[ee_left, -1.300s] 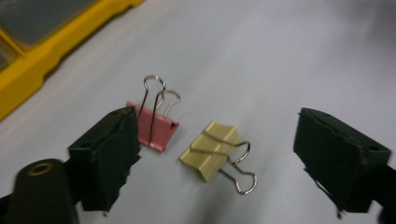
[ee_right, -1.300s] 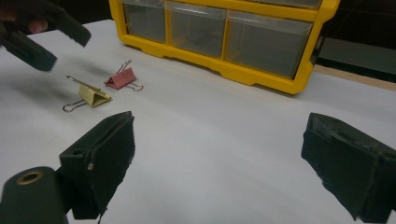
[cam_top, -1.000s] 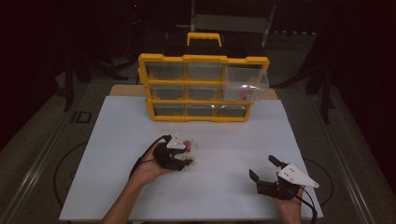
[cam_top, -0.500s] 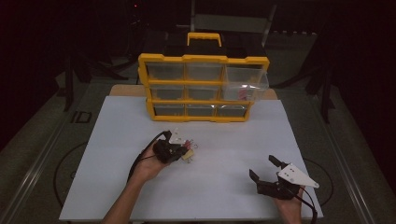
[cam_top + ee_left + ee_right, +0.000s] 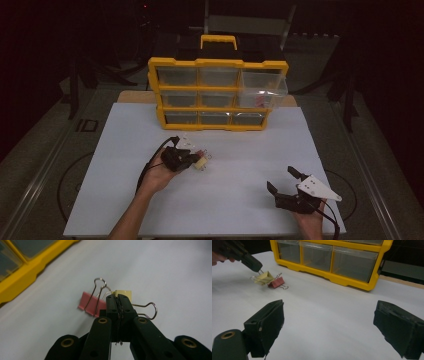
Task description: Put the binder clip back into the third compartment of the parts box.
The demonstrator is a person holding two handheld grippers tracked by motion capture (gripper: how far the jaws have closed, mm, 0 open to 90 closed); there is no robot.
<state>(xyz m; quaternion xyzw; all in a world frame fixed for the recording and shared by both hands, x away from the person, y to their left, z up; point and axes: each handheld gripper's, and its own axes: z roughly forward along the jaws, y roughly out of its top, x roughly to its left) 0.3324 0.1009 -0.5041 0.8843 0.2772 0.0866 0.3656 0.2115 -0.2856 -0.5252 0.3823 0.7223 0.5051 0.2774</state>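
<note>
My left gripper [image 5: 192, 161] is shut on a wire handle of a pale yellow binder clip [image 5: 123, 293] and holds it tilted at the white board. The same yellow clip [image 5: 264, 278] hangs from those black jaws in the right gripper view. A pink binder clip [image 5: 90, 303] lies on the board right beside it, touching or nearly so. Another small clear or white item [image 5: 187, 142] lies just behind them. My right gripper [image 5: 281, 178] rests near the board's front right, open, with nothing between its jaws [image 5: 332, 322].
A yellow drawer organiser [image 5: 220, 107] with clear drawers stands at the back of the white board [image 5: 225, 210]. Its top right drawer [image 5: 262, 87] is pulled out. The board's edges drop to a dark floor on both sides.
The left hand has shifted and risen slightly at the clips, and its jaws now pinch the yellow clip's handle. The right gripper has not moved.
</note>
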